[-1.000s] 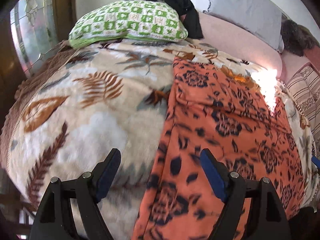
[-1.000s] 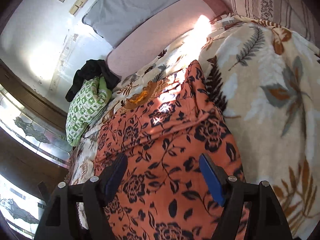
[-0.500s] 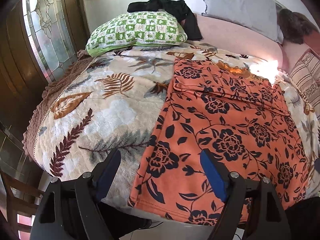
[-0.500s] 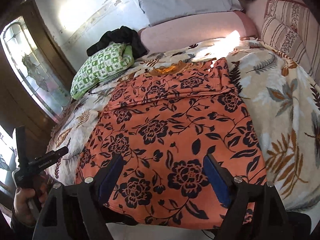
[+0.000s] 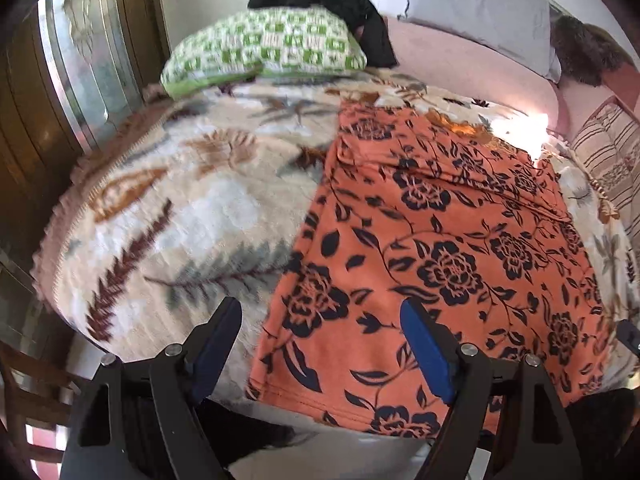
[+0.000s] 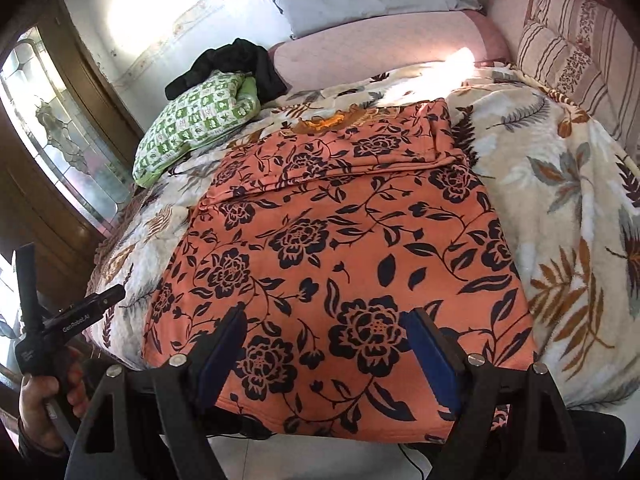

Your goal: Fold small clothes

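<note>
Left to right: at the lower left of the left wrist view the left tongs (image 5: pixel 320 344) stand wide apart, nothing between the pads, and they have pulled back from the bed (image 5: pixel 180 200), so the near hem now shows whole. The orange floral garment (image 5: pixel 440 248) fills centre and right of that frame, flat on the leaf-print blanket, its far end already turned over in a band. In the right wrist view the right tongs (image 6: pixel 328 344) at lower centre are also apart and empty, rolled upright since a second ago. The garment (image 6: pixel 340 240) lies squarely ahead. Both hands free and backed off: I judge one fold finished, the next grab at the near hem.
</note>
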`<action>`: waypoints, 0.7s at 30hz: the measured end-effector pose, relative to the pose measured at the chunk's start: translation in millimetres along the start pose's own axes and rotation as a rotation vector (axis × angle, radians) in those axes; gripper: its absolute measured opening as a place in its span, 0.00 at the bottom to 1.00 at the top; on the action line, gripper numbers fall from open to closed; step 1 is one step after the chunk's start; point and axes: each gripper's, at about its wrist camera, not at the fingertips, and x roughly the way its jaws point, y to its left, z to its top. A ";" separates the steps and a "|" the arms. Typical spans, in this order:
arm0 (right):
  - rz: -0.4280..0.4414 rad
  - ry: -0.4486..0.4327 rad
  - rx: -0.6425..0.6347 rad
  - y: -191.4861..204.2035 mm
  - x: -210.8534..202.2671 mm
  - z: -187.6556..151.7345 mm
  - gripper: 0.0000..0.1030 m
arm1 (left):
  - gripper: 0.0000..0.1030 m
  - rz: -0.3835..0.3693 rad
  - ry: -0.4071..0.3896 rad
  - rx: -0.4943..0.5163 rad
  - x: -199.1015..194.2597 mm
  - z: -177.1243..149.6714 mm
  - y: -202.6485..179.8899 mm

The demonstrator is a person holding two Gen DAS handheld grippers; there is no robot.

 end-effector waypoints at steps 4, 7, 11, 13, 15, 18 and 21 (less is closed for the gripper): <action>-0.010 0.077 0.044 -43.7 -1.9 5.3 0.82 | 0.80 -0.051 0.079 -0.091 25.1 -15.7 32.6; 0.001 0.125 0.153 -98.6 -3.3 6.2 0.82 | 0.80 -0.101 0.133 -0.134 43.5 -29.2 49.4; 0.031 0.181 0.287 -156.9 2.8 2.3 0.82 | 0.80 -0.105 0.188 -0.142 59.4 -42.6 58.1; 0.087 0.225 0.310 -166.3 11.1 -2.2 0.82 | 0.79 -0.135 0.199 -0.127 60.3 -47.9 58.4; 0.131 0.275 0.282 -165.6 21.7 -7.1 0.82 | 0.80 -0.180 0.191 -0.101 58.3 -51.7 57.4; 0.131 0.290 0.256 -162.0 30.2 -11.9 0.82 | 0.79 -0.231 0.168 -0.084 53.9 -54.4 58.6; 0.127 0.294 0.243 -159.1 35.4 -15.3 0.82 | 0.79 -0.267 0.186 -0.117 57.2 -54.9 66.4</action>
